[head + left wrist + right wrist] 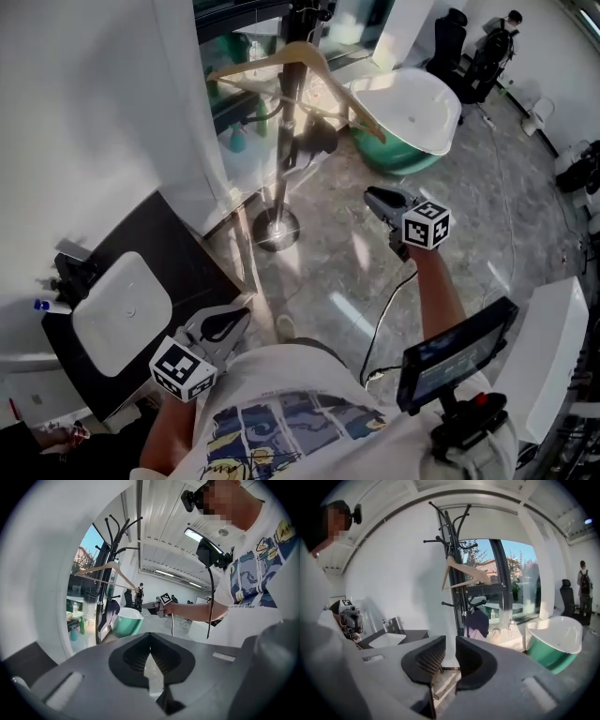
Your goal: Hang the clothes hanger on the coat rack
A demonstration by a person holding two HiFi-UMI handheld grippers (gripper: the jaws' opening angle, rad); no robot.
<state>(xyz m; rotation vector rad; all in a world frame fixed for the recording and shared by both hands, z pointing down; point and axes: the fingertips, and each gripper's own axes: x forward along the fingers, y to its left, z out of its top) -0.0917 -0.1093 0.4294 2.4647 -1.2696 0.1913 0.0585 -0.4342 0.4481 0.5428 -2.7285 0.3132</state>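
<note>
No legible text, brand or number noted: the square markers (pixel 426 226) on the left gripper (pixel 244 314) and right gripper (pixel 371 197) carry only coded patterns, and the shirt (pixel 246 585) print is too small to read.

The coat rack's base (pixel 275 230) is stood on the grey floor (pixel 487 216), a green tub (pixel 403 112) at its two o'clock.

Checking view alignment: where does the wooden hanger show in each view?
Head view: hanger at top centre, on the coat rack.
Left gripper view: hanger at upper left, on the rack.
Right gripper view: hanger at upper centre, on the rack.
Shared landmark: green tub beside the rack.
</note>
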